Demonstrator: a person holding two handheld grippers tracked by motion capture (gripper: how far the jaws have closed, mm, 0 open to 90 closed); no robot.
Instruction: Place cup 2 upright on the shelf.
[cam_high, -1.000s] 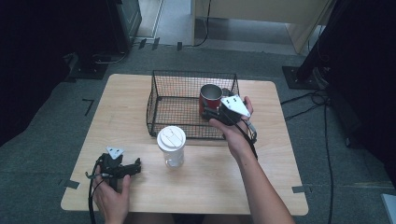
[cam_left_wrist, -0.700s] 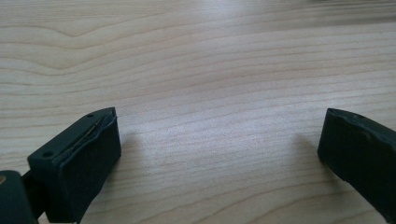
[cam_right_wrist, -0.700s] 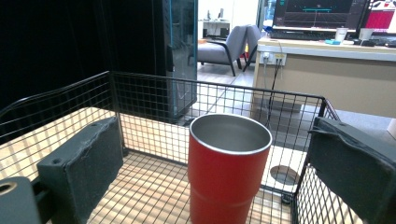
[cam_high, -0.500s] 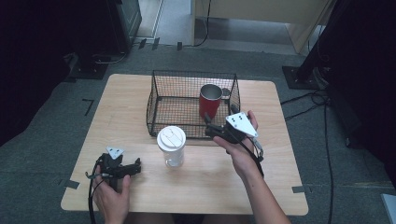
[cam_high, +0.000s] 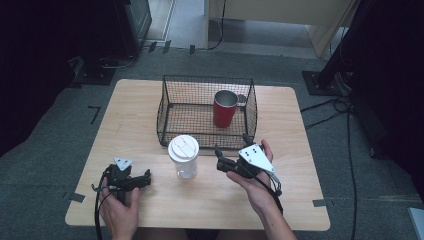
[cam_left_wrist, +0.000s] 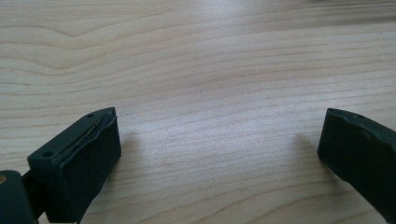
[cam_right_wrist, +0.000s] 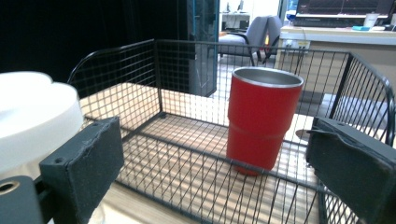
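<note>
1. High view: the right gripper (cam_high: 229, 159), jaws spread and empty after narrowing slightly, faces the lidded cup (cam_high: 183, 156) just at its nine o'clock, near the table's (cam_high: 135, 107) centre.
2. That cup looks light, thin-walled and crushable; grasp its clear body below the lid, gently.
3. Left gripper (cam_high: 141, 180) rests released at seven o'clock.

red steel cup (cam_high: 224, 108) upright in wire basket (cam_high: 170, 100), frame centre; white-lidded clear cup (cam_high: 183, 157) upright just below it
</note>
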